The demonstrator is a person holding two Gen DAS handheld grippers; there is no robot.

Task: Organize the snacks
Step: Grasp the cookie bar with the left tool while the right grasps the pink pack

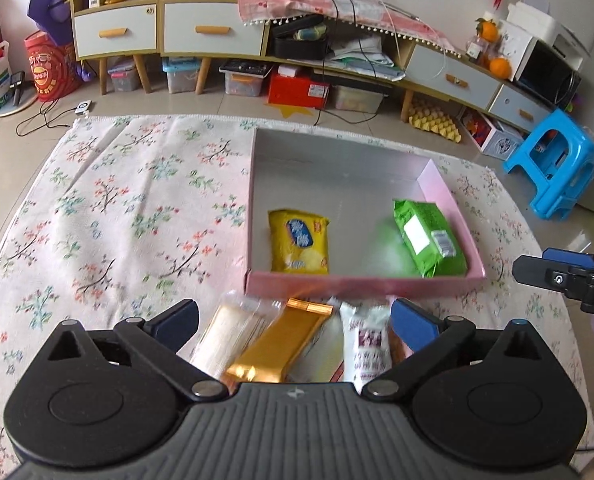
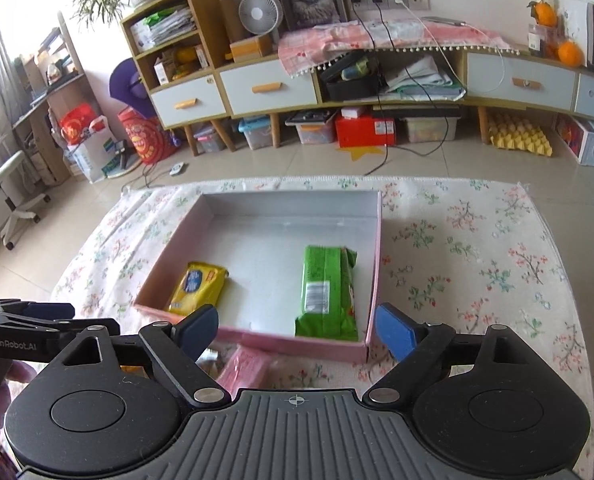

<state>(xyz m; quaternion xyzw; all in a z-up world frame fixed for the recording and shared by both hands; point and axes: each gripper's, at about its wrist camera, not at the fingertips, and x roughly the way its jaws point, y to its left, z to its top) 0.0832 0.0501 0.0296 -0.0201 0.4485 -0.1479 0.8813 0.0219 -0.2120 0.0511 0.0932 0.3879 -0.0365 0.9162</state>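
Note:
A pink box with a grey floor lies on the floral cloth. Inside it rest a yellow snack pack near the front left and a green pack at the right. My left gripper is open above loose snacks in front of the box: a pale wrapped bar, a gold bar and a white-purple packet. My right gripper is open over the box's near right corner, nothing between its fingers. A pink packet lies below it.
The floral cloth covers the table. My right gripper's finger shows at the right edge of the left wrist view; the left gripper's arm with a hand shows at the left of the right wrist view. Cabinets, storage bins and a blue stool stand beyond.

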